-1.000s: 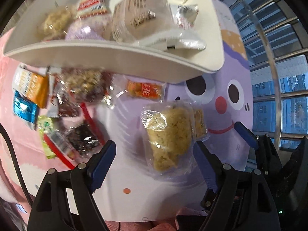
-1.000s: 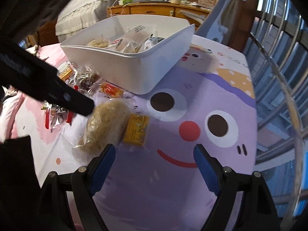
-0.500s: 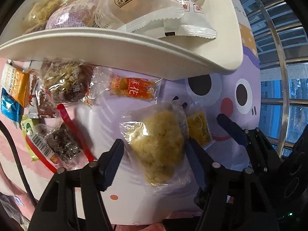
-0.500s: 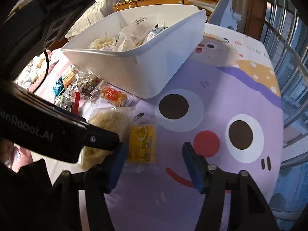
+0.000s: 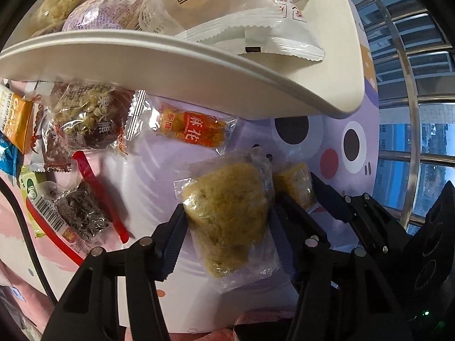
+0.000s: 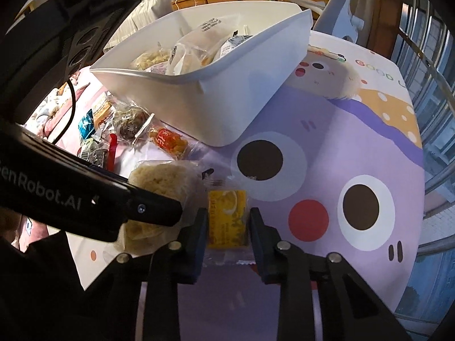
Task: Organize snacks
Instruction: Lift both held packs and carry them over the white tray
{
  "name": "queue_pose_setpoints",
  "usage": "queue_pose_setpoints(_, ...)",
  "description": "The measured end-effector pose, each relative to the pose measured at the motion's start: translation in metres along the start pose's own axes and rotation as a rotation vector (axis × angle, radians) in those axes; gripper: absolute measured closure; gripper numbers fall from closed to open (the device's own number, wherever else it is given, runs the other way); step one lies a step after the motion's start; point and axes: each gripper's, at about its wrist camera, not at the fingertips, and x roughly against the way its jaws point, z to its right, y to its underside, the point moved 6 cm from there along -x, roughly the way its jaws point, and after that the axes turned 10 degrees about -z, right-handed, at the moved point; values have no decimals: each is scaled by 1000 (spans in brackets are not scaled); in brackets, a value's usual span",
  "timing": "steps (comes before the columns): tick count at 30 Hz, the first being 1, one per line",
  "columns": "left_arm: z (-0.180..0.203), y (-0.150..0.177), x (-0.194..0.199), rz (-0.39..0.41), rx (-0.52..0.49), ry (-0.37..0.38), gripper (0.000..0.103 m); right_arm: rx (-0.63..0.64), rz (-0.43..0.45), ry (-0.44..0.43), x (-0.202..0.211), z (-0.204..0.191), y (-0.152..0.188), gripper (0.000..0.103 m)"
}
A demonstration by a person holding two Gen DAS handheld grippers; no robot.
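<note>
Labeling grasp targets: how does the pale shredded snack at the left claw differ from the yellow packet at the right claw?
The shredded snack is a bulky, lumpy, pale-golden block in clear wrap; the yellow packet is flat, rectangular and printed bright yellow. The snack fills the wider gap of the left claw; the packet sits in the narrower right claw. Shared: both lie side by side on the purple cartoon cloth, outside the white bin, with claw jaws closing around them.

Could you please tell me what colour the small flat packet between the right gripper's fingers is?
Yellow packet; the right wrist view shows it best.
</note>
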Motion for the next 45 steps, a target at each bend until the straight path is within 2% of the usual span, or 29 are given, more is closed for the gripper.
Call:
queue_pose_setpoints(2, -3, 3, 6, 9, -10, 1, 49, -8, -10, 7, 0, 0, -1, 74)
queue_pose_setpoints(4, -6, 6, 17, 41, -33, 1, 64, -12, -18, 15, 0, 0, 0, 74)
queue_pose_setpoints(5, -9, 7, 24, 52, -46, -2, 66, -14, -21, 20, 0, -1, 0, 74)
queue_pose_setpoints(8, -14, 12, 28, 51, -52, -16, 68, -24, -26, 29, 1, -2, 0, 75)
queue_pose_setpoints(13, -26, 22, 31, 39, -26, 31, 69, -31, -22, 45, 7, -6, 0, 75)
queue_pose_setpoints(17, -37, 24, 33, 35, 9, 53, 67, -36, -16, 67, 13, -8, 1, 76)
queue_pose_setpoints(19, -41, 24, 31, 15, 31, 60, 48, -43, -11, 77, 17, -9, 3, 76)
queue_pose_setpoints(24, -40, 22, 18, -23, 55, 66, 39, -75, -3, 102, 28, -3, 12, 76)
queue_pose_setpoints(36, -23, 5, 6, -34, 50, 10, 39, -168, -4, 152, 46, 28, 37, 76)
queue_pose_setpoints(39, -22, 4, 6, -28, 38, -15, 47, -176, -2, 161, 49, 32, 38, 76)
queue_pose_setpoints(41, -19, 5, 5, -28, 37, -20, 47, -177, 0, 161, 51, 33, 38, 76)
queue_pose_setpoints(45, -21, 9, 6, -19, 12, -92, 48, -162, 9, 162, 53, 29, 34, 76)
